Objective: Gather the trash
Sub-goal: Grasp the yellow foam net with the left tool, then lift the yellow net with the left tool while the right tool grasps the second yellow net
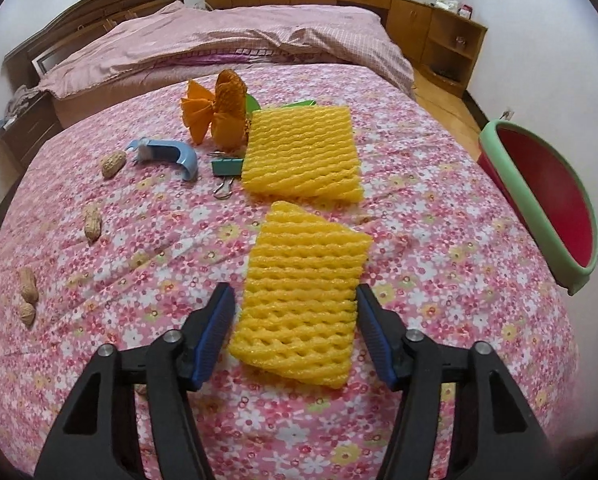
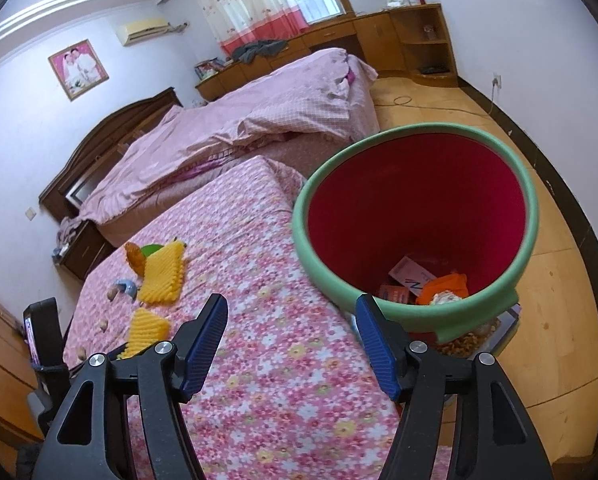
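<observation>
Left hand-held gripper, jaws apart, straddling the near end of a yellow foam fruit net lying flat on the flowered bed; pads not yet pressing. The net looks light, soft and crushable: pinch across its width. Right hand-held gripper is empty, its jaws wide, beside the bin.

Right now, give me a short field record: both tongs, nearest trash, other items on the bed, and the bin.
left tongs: open, straddling the near yellow foam net, pads not pressing
right tongs: open, empty, over the bed edge beside the bin
other items: second yellow foam net, orange foam net, peanuts, binder clip
bin: red, green rim, some trash inside
</observation>
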{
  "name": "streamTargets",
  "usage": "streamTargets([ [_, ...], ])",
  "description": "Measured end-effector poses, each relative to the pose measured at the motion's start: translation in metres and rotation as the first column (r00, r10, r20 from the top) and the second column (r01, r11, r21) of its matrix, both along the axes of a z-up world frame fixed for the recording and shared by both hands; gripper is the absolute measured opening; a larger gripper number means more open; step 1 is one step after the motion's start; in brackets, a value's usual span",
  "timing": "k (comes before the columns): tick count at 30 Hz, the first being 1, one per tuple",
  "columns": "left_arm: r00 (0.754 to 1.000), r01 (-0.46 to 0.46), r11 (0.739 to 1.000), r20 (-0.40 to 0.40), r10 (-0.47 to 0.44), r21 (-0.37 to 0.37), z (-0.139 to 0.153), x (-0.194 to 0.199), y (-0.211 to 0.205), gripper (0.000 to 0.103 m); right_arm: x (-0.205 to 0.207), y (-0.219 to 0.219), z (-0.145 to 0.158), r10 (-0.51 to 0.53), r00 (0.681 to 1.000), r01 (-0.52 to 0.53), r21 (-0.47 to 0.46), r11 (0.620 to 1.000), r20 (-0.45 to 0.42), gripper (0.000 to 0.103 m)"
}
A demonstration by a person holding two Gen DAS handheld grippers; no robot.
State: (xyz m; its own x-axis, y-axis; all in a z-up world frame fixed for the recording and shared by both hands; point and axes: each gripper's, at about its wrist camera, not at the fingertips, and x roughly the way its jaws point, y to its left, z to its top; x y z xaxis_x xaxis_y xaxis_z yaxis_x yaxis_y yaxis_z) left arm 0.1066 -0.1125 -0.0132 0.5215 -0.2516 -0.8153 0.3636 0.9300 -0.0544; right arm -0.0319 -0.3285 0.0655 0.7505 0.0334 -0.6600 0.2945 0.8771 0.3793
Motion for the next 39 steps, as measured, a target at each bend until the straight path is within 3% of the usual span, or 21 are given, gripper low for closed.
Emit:
streamTargets([
  [9, 0.999, 0.046, 0.995, 0.009, -0.046, -0.093, 0.004, -0.015, 0.026, 0.028, 0.014, 0.015, 0.002, 0.018, 0.999, -0.018, -0.007, 1.0, -0.028, 0.068],
  [16, 0.998, 0.013, 0.989, 0.057, -0.004, -0.15, 0.032, -0.005, 0.059, 0.027, 0.037, 0.037, 0.004, 0.077, 0.996, -0.078, -0.035, 0.996, -0.04, 0.068],
  [22, 0.989, -0.082, 0.985, 0.112, 0.1, -0.155, 0.051, 0.021, 0.092, 0.027, 0.069, 0.061, 0.002, 0.12, 0.991, -0.124, -0.06, 0.991, -0.057, 0.068],
  [31, 0.958, -0.232, 0.952, 0.121, 0.259, -0.197, 0.036, 0.051, 0.129, 0.027, 0.12, 0.1, -0.016, 0.188, 0.977, -0.194, -0.043, 0.98, -0.103, 0.068],
  [39, 0.939, -0.274, 0.937, 0.152, 0.309, -0.217, 0.021, 0.054, 0.137, 0.027, 0.162, 0.132, -0.037, 0.236, 0.961, -0.248, -0.074, 0.966, -0.143, 0.068],
])
